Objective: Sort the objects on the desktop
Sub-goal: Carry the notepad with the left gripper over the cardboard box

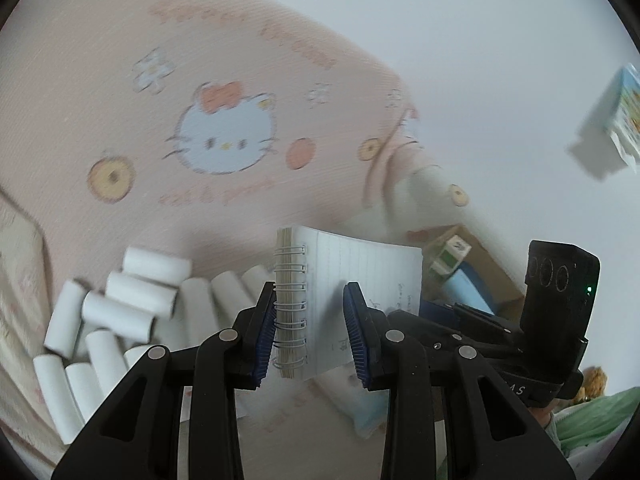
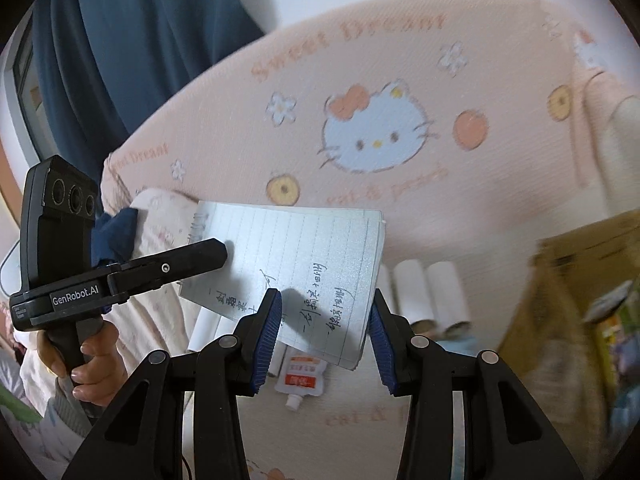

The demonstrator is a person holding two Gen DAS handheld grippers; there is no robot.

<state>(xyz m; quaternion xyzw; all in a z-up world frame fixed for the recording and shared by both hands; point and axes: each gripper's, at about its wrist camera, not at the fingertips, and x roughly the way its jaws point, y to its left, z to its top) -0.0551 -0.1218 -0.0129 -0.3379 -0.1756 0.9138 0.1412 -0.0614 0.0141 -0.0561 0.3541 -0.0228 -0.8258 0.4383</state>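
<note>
A spiral notebook (image 1: pixel 360 280) with lined, handwritten pages hangs above the pink cartoon-cat cloth (image 1: pixel 160 80), held from both sides. My left gripper (image 1: pixel 310 300) is shut on its spiral-bound side, one blue pad against the wire coil and the other on the open page. My right gripper (image 2: pixel 326 304) is shut on the opposite corner of the notebook (image 2: pixel 312 256), with one pad on the written page and the other at the page edge. In the right wrist view the left gripper's finger (image 2: pixel 200 258) lies across the page near the coil, and a hand (image 2: pixel 92 360) holds its handle.
Several white paper rolls (image 1: pixel 120 312) lie on the cloth below left; more rolls (image 2: pixel 428 288) show behind the notebook. An orange-and-white pouch (image 2: pixel 302 376) lies under it. A cardboard box (image 2: pixel 580 280) stands at the right. A blue curtain (image 2: pixel 140 40) hangs behind.
</note>
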